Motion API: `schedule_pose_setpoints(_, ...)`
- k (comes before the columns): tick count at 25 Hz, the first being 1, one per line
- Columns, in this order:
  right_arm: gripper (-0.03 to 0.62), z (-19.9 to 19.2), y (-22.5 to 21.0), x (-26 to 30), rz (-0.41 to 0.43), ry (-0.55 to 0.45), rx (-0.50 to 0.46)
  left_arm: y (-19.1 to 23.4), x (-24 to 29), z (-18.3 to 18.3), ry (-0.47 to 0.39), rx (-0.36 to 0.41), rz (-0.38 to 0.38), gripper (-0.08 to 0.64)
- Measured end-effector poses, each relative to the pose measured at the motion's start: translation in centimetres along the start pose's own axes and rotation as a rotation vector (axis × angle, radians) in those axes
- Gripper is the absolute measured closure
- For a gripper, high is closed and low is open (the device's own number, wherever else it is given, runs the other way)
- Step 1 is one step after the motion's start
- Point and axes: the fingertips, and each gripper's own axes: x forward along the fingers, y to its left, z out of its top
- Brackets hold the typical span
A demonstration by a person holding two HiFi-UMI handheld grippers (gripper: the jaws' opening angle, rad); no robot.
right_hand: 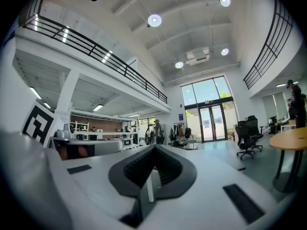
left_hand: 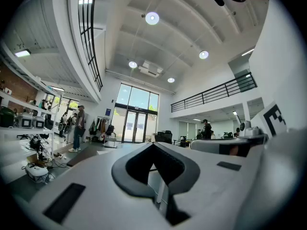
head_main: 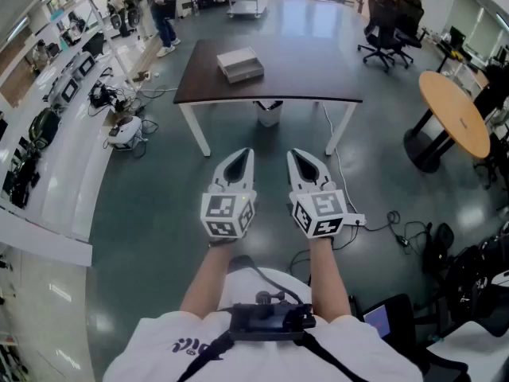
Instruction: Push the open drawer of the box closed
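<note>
White, long and cluttered, a side table (head_main: 56, 146) runs down the 9 o'clock side, with cables (head_main: 119, 94) and gear on the floor at its foot. Next to the right, the left gripper (head_main: 245, 155) hangs in mid-air over bare floor. Its fingers are pressed together with nothing between them, and they point to 12 o'clock.

Out that way, well apart from both grippers, stands the dark table (head_main: 310, 74) on white legs. The pale box (head_main: 240, 64) lies on the table's 11 o'clock part. It is too small to tell which way its drawer faces, though its lower layer seems to jut out a little. A bin (head_main: 269, 114) sits under the table's near edge.

The right gripper (head_main: 293, 156) is just beside the left one, its fingers likewise together and empty. A round wooden table (head_main: 457, 114) stands at 2 o'clock.

The task looks barely begun, with the approach still to make. The next move probably calls for stepping up to the table's near edge, finding the drawer front and pressing shut fingertips squarely against it. The other gripper could brace the box so that it does not slide.

The floor ahead is open, and bare table top surrounds the box. Only the near edge, the legs and the bin need minding.
</note>
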Motion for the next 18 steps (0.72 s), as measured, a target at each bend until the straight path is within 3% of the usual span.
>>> schedule_pose_setpoints(6,0.589,0.0,-3.1,-2.2,-0.044,-0.004,-0.013,-3.9,1.9,-0.8,0.002,-0.014,-0.063,0.551)
schedule_pose_setpoints(18,0.589,-0.9,-12.5,-4.9,-0.227,-0.044,0.073,-11.3,10.6,-2.5,0.036,-0.014,-0.281,0.551)
